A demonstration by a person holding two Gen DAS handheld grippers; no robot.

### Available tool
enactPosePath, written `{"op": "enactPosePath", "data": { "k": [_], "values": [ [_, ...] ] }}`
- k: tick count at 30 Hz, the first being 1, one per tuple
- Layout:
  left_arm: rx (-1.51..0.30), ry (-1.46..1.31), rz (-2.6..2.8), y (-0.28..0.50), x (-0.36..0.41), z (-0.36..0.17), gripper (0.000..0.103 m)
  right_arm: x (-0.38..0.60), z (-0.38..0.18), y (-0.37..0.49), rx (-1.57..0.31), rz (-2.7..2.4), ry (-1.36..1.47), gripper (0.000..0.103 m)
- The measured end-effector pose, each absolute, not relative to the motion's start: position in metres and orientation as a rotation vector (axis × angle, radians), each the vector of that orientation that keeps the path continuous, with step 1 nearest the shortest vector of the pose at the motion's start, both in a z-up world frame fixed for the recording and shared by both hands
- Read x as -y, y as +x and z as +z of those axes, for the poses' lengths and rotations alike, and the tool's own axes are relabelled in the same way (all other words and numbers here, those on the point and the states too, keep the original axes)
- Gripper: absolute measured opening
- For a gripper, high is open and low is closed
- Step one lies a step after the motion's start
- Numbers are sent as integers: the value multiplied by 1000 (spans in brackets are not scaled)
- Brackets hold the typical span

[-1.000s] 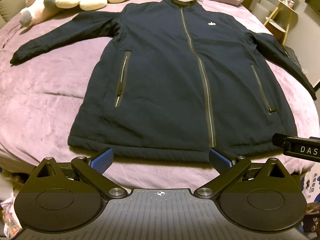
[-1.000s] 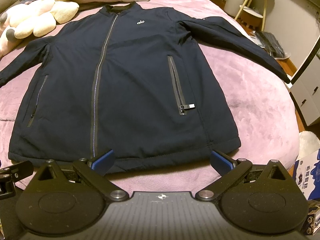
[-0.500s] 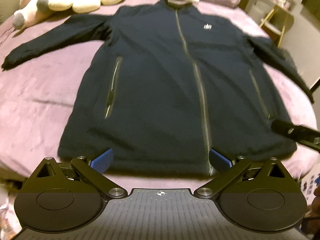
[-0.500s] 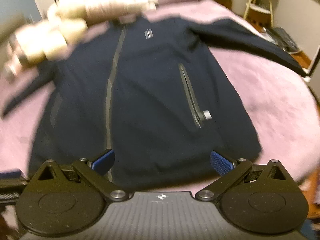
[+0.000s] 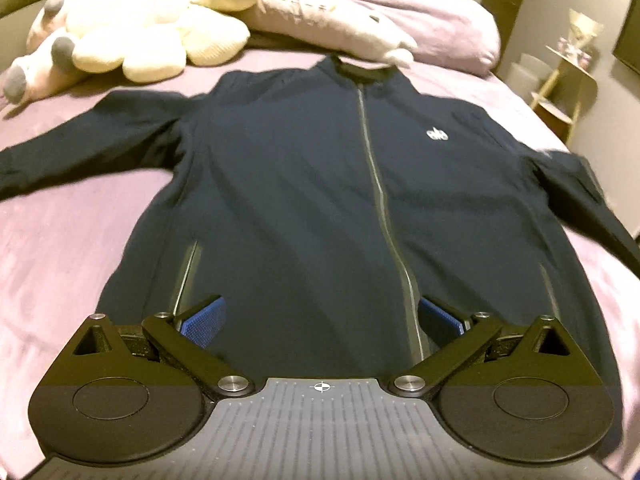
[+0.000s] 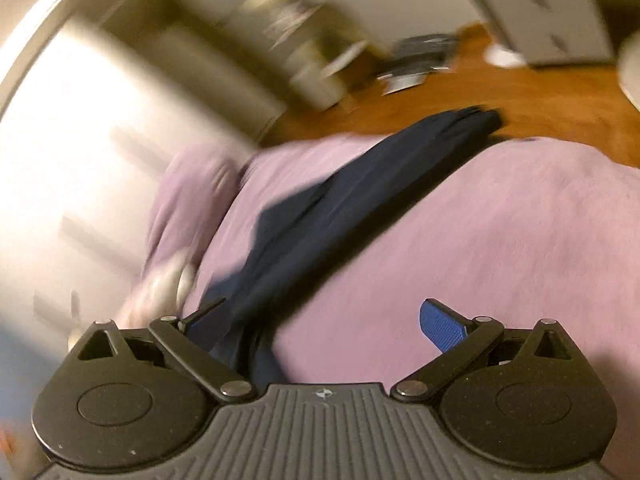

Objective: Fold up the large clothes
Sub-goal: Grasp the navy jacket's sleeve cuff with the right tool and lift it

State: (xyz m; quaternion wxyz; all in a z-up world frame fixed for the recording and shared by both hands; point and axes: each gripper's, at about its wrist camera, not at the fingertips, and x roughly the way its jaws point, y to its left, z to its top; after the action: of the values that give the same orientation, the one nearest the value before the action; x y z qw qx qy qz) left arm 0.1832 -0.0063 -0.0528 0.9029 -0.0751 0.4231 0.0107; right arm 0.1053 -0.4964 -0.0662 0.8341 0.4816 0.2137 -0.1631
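A dark navy zip jacket (image 5: 320,200) lies flat, front up, on a purple bed (image 5: 60,248), sleeves spread out to both sides. My left gripper (image 5: 320,320) is open and empty, low over the jacket's lower front near the zipper. In the blurred right wrist view, the jacket's right sleeve (image 6: 340,208) runs from the lower left toward the bed edge. My right gripper (image 6: 324,320) is open and empty, over the upper part of that sleeve; the sleeve passes between its fingers.
Plush toys (image 5: 132,40) and a pillow (image 5: 400,28) lie at the head of the bed. A small side table (image 5: 568,76) stands at the right. In the right wrist view, wooden floor (image 6: 520,100) with scattered items lies beyond the bed edge.
My left gripper moved forward from the hem over the jacket's lower front. My right gripper swung right, from facing the whole jacket to facing along the right sleeve.
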Motion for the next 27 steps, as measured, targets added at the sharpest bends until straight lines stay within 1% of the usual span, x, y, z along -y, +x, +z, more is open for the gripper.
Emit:
{"op": "enactPosePath", "data": {
  "k": [1, 2, 3, 4, 5, 10, 11, 12, 14, 17, 18, 21, 24, 27],
  "values": [
    [-875, -160, 39, 195, 7, -57, 103, 514, -75, 113, -428, -383, 1064, 85],
    [-875, -170, 54, 210, 6, -62, 103, 531, -85, 120, -409, -439, 1111, 70],
    [-870, -181, 56, 219, 5, -66, 103, 545, -96, 129, -398, -488, 1150, 61],
    [-861, -188, 54, 229, 6, -70, 103, 558, -106, 137, -390, -522, 1185, 57],
    [-858, -188, 60, 236, 6, -75, 103, 568, -117, 143, -388, -557, 1219, 51],
    [-872, -155, 110, 266, 8, -96, 103, 606, -147, 170, -311, -605, 1309, 47],
    [-883, -157, 118, 269, 6, -100, 103, 610, -153, 174, -292, -605, 1328, 41],
    [-891, -159, 127, 272, 4, -104, 103, 615, -156, 178, -284, -610, 1344, 30],
    [-903, -159, 139, 272, -1, -109, 103, 624, -161, 187, -314, -627, 1358, 18],
    [-906, -164, 137, 271, -10, -113, 103, 628, -152, 196, -366, -635, 1289, 14],
    [-909, -174, 130, 272, -14, -114, 103, 626, -142, 201, -388, -649, 1234, 12],
    [-921, -214, 103, 273, -22, -119, 103, 602, -97, 216, -377, -657, 993, 11],
    [-920, -214, 87, 273, -26, -120, 103, 545, -41, 246, -360, -494, 678, 11],
    [-929, -199, 87, 273, -25, -115, 103, 464, -7, 275, -392, -255, 401, 11]
  ]
}}
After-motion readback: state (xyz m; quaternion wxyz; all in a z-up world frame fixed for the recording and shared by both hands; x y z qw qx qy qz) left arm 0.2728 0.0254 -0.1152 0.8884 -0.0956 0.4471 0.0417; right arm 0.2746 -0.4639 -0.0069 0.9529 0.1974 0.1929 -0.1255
